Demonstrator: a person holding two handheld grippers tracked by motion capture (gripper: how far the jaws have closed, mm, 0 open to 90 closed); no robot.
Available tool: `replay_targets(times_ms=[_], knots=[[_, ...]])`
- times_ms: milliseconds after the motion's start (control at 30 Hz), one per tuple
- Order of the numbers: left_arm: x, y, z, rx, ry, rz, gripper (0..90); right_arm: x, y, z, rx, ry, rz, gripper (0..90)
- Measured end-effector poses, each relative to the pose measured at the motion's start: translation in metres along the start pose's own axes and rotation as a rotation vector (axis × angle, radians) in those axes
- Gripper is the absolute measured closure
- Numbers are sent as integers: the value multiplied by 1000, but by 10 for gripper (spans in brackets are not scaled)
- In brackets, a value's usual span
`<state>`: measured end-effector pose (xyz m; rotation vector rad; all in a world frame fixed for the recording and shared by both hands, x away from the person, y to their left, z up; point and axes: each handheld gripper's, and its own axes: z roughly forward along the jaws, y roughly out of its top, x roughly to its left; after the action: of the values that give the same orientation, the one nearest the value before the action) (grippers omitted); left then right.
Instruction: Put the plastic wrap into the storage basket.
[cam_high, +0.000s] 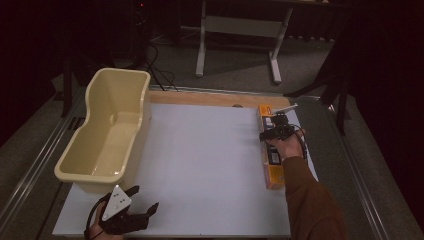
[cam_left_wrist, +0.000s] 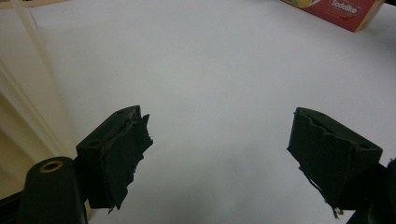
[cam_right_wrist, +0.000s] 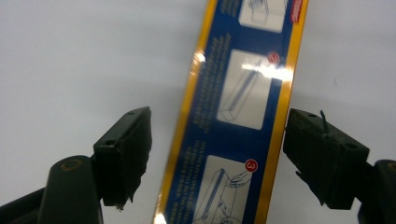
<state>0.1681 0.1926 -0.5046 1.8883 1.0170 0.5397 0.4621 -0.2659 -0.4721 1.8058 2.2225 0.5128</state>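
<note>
Right gripper view: right tool (cam_right_wrist: 217, 140) jaws apart, straddling box (cam_right_wrist: 238, 116), small gaps both edges; left tool (cam_left_wrist: 219, 149) apart.

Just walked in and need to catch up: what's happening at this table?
A person works with two hand-held grippers. The right gripper is over a long yellow and blue box lying near the white board's right edge, jaws open on either side of it, not pressing. The left gripper waits open near a cream tub.

A dim lab or workshop: white-topped table (cam_high: 200, 165), metal stand (cam_high: 240, 30), floor cables (cam_high: 160, 75).
</note>
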Motion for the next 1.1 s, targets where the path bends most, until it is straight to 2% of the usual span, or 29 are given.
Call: replay_targets(times_ms=[33,100,200,433,600,667,833,1100], knots=[[0,0,0,1,1,-1,184,1,0,5,20,0,3,242],[0,0,0,2,1,-1,184,1,0,6,22,-8,4,252],[0,0,0,0,1,-2,184,1,1,13,73,-22,38,317],[0,0,0,0,2,-3,184,-1,3,17,116,-14,88,334],[0,0,0,0,3,0,184,1,6,18,142,-32,96,351],[0,0,-1,-5,3,-6,184,2,8,18,157,-43,116,360],[0,0,-1,-6,3,-6,184,5,8,17,161,-64,128,377],[0,0,-1,-5,5,-6,184,6,7,16,159,-66,143,388]])
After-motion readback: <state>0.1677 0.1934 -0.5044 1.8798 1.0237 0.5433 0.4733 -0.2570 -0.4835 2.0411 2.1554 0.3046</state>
